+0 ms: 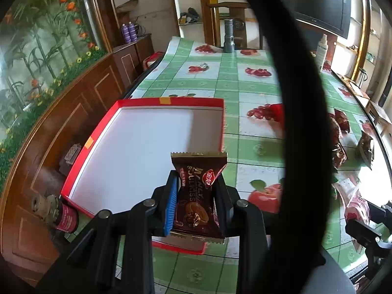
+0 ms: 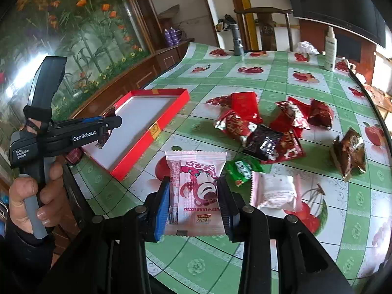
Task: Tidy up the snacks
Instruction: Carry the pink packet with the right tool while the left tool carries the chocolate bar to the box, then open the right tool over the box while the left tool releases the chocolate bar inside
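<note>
Left wrist: left tool [image 1: 197,191] gripping brown snack [image 1: 197,196], over red box [image 1: 152,103]

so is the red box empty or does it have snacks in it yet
Empty. The red box shows only bare white floor inside; the brown snack is gripped above its near edge, not lying in it.

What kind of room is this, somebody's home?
Most likely a home living or dining room: a table under a fruit-print tablecloth, a flat-screen television at the far end, wooden cabinets under a flower mural.
</note>
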A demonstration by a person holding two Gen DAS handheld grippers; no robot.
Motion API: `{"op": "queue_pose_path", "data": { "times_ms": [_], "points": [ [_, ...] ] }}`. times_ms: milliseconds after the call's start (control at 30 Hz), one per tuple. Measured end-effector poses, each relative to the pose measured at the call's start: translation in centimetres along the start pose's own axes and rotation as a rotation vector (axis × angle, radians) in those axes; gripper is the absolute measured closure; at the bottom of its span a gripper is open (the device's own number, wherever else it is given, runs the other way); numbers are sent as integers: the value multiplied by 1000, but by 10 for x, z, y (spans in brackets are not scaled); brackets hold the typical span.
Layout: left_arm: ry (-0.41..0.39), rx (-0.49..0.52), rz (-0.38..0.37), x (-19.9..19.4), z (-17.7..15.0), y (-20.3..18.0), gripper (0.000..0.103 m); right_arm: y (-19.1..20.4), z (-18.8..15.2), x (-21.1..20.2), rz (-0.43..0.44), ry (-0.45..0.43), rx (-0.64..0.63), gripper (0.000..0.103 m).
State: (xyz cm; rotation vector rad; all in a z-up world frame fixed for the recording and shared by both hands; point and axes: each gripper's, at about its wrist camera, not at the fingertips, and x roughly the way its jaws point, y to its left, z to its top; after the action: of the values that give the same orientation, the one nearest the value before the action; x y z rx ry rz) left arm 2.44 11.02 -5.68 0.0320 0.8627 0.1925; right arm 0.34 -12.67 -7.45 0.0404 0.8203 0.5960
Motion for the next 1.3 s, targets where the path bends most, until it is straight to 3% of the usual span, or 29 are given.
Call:
{"op": "queue_pose_path", "data": {
  "times_ms": [467, 833, 1300],
  "points": [
    [18, -95, 35, 13, -4, 49, 73, 42, 21, 31, 76, 19, -61, 67],
    [59, -169, 90, 29, -11, 103, 73, 101, 56, 89, 178, 26, -137, 67],
    [132, -218, 117, 76, -14, 138, 73, 137, 62, 160, 184, 137, -216, 67]
  ]
}}
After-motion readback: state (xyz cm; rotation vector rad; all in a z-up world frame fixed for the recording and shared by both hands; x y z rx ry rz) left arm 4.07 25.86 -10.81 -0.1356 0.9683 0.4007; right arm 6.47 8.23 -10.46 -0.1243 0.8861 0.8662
